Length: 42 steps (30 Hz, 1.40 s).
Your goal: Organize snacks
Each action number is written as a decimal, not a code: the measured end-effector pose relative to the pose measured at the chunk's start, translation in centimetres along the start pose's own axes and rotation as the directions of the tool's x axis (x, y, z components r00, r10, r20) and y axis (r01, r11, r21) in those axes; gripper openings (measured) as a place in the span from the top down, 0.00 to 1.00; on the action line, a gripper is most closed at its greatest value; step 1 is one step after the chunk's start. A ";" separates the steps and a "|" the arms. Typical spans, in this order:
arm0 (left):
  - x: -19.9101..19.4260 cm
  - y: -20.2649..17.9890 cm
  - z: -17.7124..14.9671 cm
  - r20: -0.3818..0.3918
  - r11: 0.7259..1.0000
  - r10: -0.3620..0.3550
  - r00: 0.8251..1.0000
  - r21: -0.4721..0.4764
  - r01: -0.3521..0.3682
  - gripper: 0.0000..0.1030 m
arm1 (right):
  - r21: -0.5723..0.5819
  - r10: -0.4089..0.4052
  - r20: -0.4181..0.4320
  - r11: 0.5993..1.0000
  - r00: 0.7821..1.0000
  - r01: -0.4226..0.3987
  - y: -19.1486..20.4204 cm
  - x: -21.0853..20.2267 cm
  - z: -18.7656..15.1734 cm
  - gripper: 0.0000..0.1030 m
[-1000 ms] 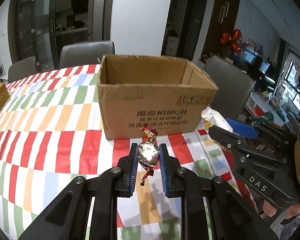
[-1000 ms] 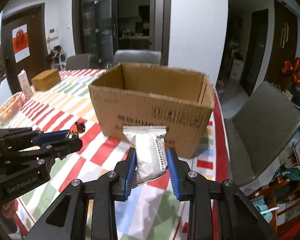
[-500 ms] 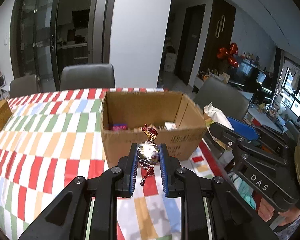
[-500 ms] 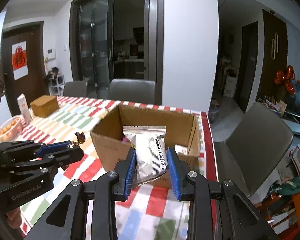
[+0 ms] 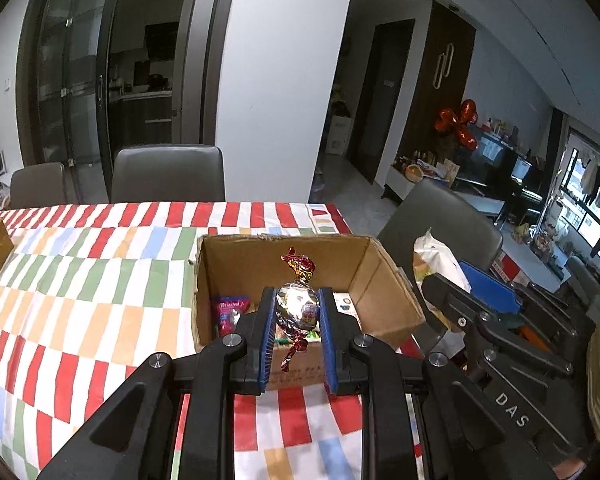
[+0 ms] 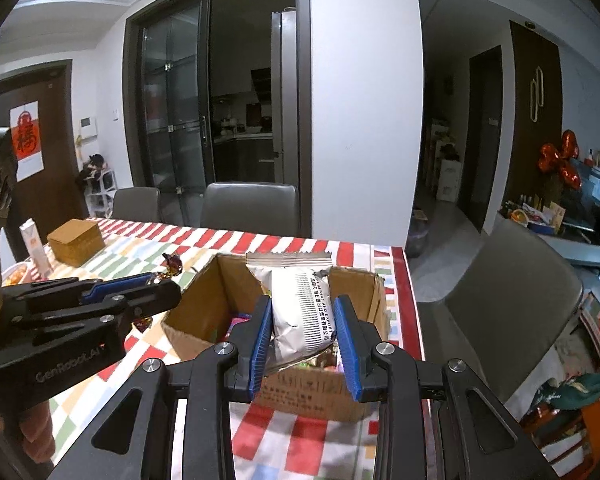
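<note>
An open cardboard box (image 5: 384, 280) stands on the striped tablecloth and holds several snacks, one a pink packet (image 5: 230, 312). My left gripper (image 5: 298, 312) is shut on a foil-wrapped candy (image 5: 298, 306) with a red twisted top, held above the box's near edge. My right gripper (image 6: 303, 320) is shut on a white snack packet (image 6: 300, 312), held above the box (image 6: 204, 312). The right gripper also shows at the right of the left wrist view (image 5: 452, 300). The left gripper shows at the left of the right wrist view (image 6: 156, 292).
A small brown box (image 6: 76, 240) and a carton (image 6: 34, 244) stand at the table's far left. Grey chairs (image 5: 168, 174) line the far side, and another chair (image 6: 512, 304) stands at the right end. The table edge (image 6: 414, 320) runs close to the box's right side.
Both grippers have risen and moved forward with their snacks. They went from facing the box's front wall to being over its open top, so the inside now shows.
</note>
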<state>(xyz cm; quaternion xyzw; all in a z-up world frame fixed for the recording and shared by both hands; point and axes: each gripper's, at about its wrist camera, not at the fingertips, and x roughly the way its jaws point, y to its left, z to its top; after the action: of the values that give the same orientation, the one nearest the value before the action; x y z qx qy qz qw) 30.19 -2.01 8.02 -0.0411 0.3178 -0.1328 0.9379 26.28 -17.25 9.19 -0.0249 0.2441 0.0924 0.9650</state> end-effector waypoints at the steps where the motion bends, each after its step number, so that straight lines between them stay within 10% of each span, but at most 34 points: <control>1: 0.3 0.0 0.2 -0.004 1.000 0.000 1.000 0.000 0.000 0.79 | 0.001 -0.005 -0.003 1.000 1.000 0.005 0.0 0.4 0.3 0.68; 21: 7.5 2.0 3.1 -0.097 0.997 0.073 0.993 0.002 -0.073 0.74 | -0.009 -0.018 -0.131 1.000 0.991 0.017 -0.6 7.0 1.8 0.68; 42: -1.8 1.1 -2.2 0.020 0.982 0.180 0.983 0.056 -0.181 0.48 | -0.038 -0.083 -0.082 0.996 0.993 0.080 0.1 0.8 -1.1 0.39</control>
<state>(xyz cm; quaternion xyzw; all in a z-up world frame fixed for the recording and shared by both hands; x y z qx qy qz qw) 27.73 -0.42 7.18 0.0140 0.3091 -0.0560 0.9493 26.47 -17.10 7.86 -0.0556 0.2814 0.0559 0.9563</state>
